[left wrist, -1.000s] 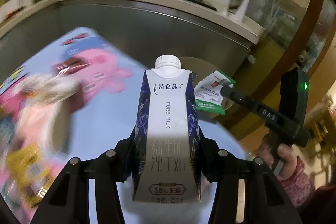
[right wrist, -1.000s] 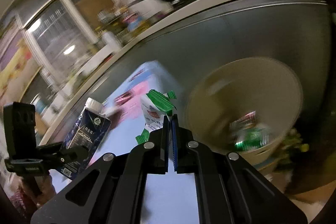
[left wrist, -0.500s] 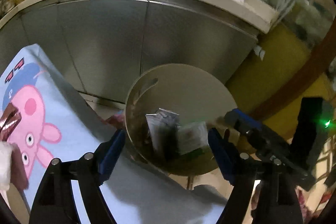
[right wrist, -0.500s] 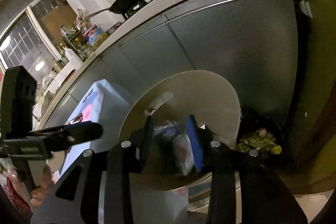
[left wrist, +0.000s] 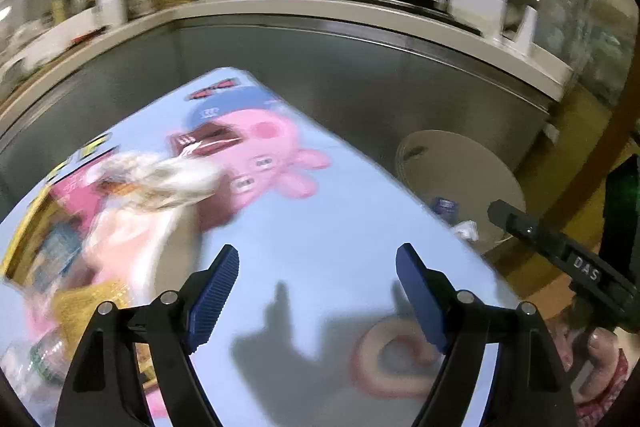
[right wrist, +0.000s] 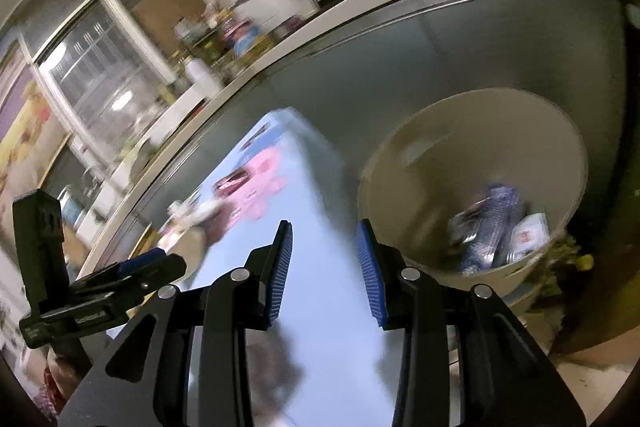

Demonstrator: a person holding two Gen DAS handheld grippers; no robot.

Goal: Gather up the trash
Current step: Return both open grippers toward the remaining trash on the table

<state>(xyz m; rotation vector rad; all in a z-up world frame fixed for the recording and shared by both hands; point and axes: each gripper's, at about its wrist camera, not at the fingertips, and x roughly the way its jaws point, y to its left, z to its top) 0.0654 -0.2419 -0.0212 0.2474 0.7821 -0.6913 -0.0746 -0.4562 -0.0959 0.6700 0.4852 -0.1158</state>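
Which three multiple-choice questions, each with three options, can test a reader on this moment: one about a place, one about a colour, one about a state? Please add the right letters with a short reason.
1. Where does the blue patterned carton lie?
A. inside the round bin
B. on the tablecloth
C. on the kitchen counter

2. What colour are the pads of the left gripper?
A. red
B. blue
C. green

3. What is the state of the right gripper?
A. shut on a packet
B. shut and empty
C. open and empty

Key: 1 A, it lies among trash within the bin's wall; 2 B, both ribbed pads show blue; 3 C, a clear gap, nothing between.
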